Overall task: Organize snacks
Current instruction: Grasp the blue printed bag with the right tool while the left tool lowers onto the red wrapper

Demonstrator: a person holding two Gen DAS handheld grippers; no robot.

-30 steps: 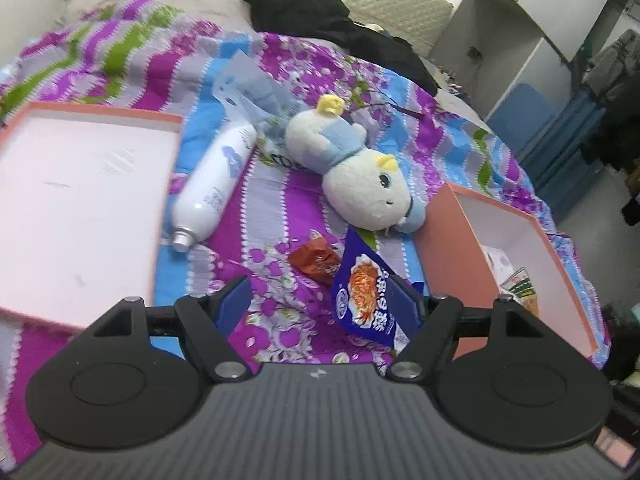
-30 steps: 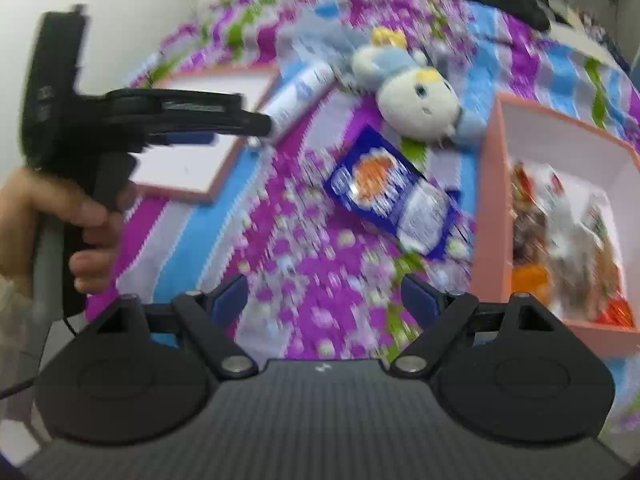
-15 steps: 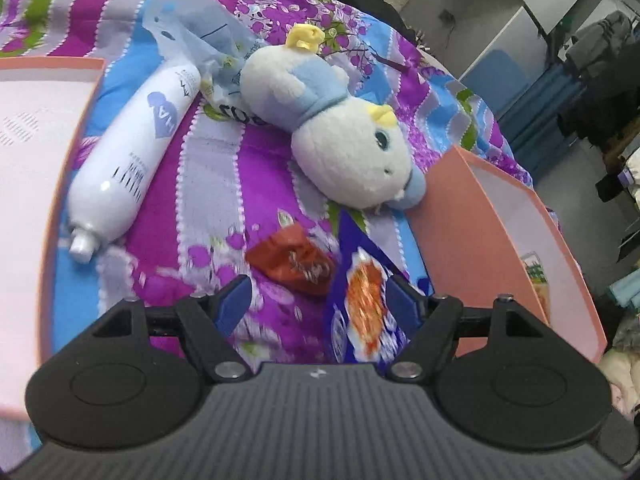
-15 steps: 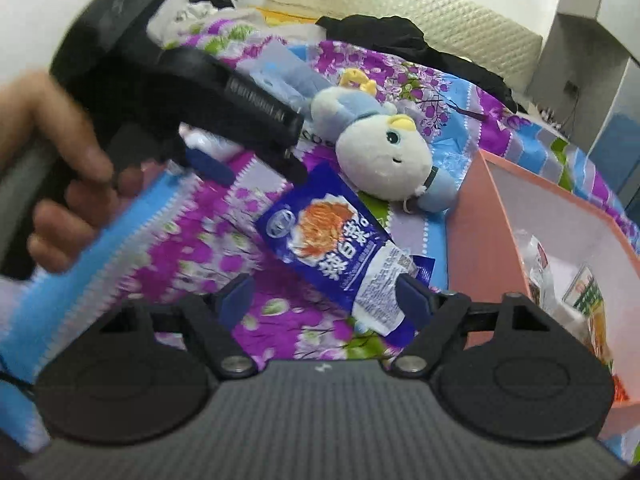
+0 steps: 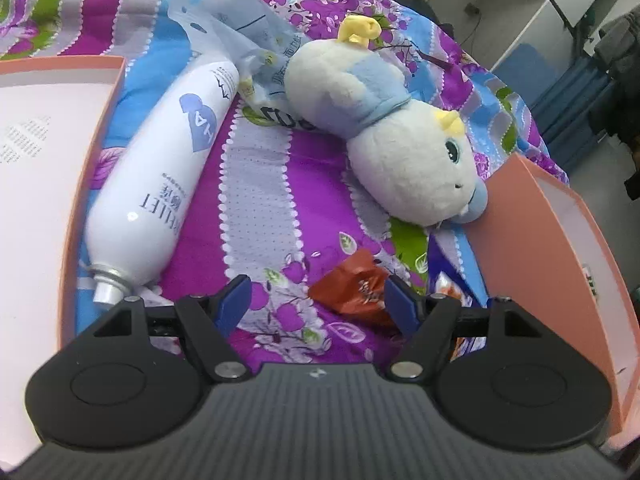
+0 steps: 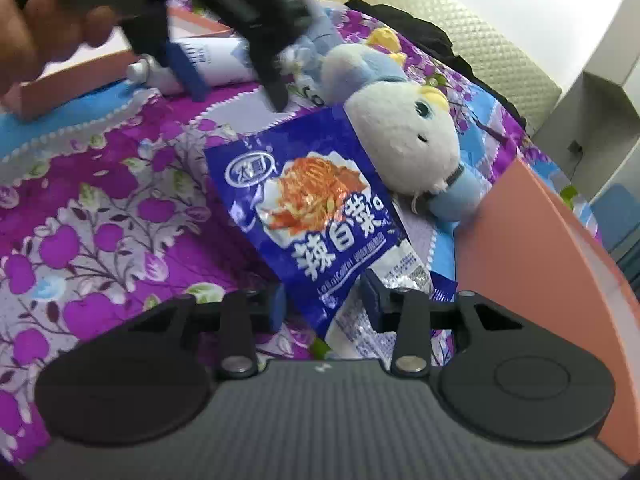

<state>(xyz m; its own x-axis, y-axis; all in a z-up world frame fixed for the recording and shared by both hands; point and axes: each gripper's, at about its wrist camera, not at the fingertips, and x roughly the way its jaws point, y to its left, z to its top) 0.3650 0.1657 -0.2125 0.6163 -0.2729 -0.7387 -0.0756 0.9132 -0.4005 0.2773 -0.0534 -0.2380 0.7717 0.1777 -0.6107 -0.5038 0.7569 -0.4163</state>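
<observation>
A small red snack packet [image 5: 352, 286] lies on the purple floral bedspread. My left gripper [image 5: 316, 300] is open and low over it, its right fingertip [image 5: 398, 300] beside the packet. A blue snack bag [image 6: 316, 216] lies beside the orange box [image 6: 532, 240]; its edge also shows in the left wrist view [image 5: 448, 280]. My right gripper [image 6: 324, 300] is open with the bag's lower end between its fingertips. The left gripper [image 6: 236, 76] shows blurred in the right wrist view, above the bag.
A white and blue plush toy [image 5: 404, 160] lies against the orange box [image 5: 532, 240]. A white spray can [image 5: 160, 184] lies beside the pink box lid [image 5: 48, 200]. A crumpled clear wrapper [image 5: 236, 32] sits behind them.
Both grippers have moved forward and down. The left one has closed in on the red packet, the right one on the blue bag, and its fingers have narrowed.
</observation>
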